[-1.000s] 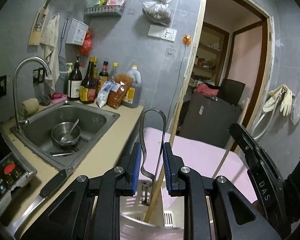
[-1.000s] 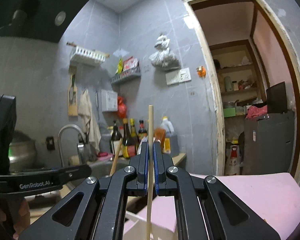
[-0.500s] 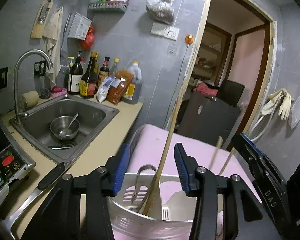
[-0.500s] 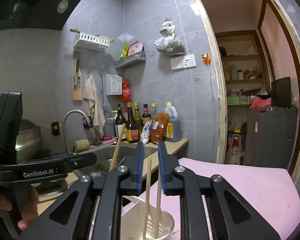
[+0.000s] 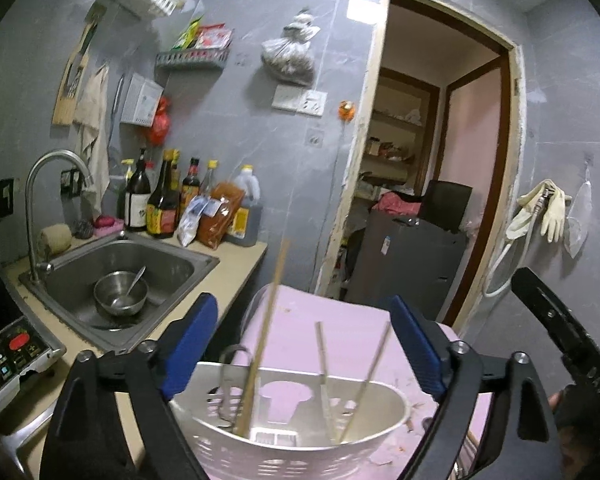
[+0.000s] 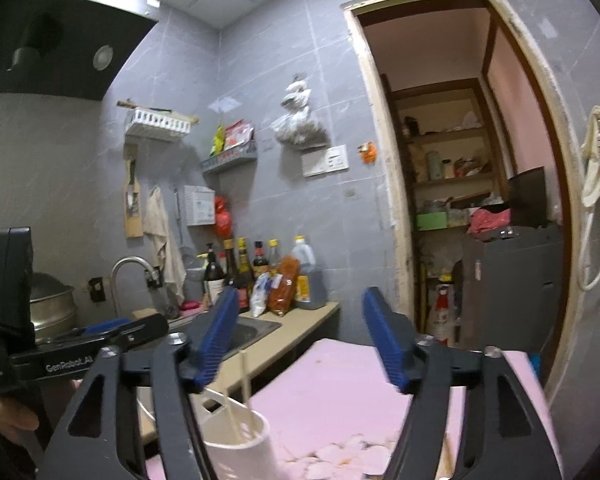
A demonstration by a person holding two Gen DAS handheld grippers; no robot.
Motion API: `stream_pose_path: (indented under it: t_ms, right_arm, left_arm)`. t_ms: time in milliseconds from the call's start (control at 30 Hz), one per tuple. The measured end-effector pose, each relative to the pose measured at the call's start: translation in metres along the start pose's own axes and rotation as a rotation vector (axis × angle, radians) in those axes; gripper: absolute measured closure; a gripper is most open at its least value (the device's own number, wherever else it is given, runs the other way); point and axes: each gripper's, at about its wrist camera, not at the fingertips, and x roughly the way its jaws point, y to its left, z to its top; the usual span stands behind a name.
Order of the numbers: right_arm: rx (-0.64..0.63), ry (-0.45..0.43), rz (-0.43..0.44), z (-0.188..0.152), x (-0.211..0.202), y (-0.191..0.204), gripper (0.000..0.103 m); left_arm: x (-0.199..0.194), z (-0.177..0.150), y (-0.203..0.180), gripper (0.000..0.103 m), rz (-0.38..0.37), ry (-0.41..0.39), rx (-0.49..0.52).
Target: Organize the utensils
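Observation:
A white slotted utensil basket (image 5: 296,440) stands on the pink tabletop (image 5: 340,316), just under my left gripper (image 5: 303,342). In it lean a long chopstick (image 5: 266,344), two shorter chopsticks (image 5: 323,364) and metal tongs (image 5: 229,368). The left jaws are opening wide and the blue pads (image 5: 190,344) touch nothing. My right gripper (image 6: 302,330) hangs above the same basket (image 6: 246,452), where chopsticks (image 6: 244,384) poke up. Its jaws are opening too, with nothing between them.
A steel sink (image 5: 172,264) with a bowl and spoon (image 5: 120,294) lies to the left, with sauce bottles (image 5: 162,200) behind it. A cooker panel (image 5: 8,356) sits at the near left. A doorway (image 5: 440,184) opens beyond the table. A hand (image 6: 12,416) holds the left tool.
The left gripper let go of the metal tongs and the right let go of a chopstick; both now rest in the basket. Both grippers opened wide and drew back and up.

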Motion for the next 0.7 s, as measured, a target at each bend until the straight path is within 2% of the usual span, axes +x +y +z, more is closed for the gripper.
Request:
stream_pose_path:
  t_ms: [100, 333, 500, 700]
  right_arm:
    - [-0.006, -0.014, -0.032, 0.004, -0.02, -0.015, 0.024]
    - [-0.033, -0.017, -0.108, 0.003, -0.059, -0.048, 0.0]
    - [-0.055, 0.007, -0.146, -0.005, -0.074, -0.067, 0.0]
    - [-0.065, 0.06, -0.193, -0.02, -0.081, -0.091, 0.0]
  left_arm:
    - [-0.004, -0.002, -0.018, 0.007, -0.005, -0.028, 0.026]
    - [-0.008, -0.018, -0.054, 0.002, -0.041, -0.04, 0.063]
    - [-0.006, -0.034, -0.083, 0.002, -0.042, -0.032, 0.125]
    - [0.005, -0.056, -0.105, 0.002, -0.071, 0.032, 0.182]
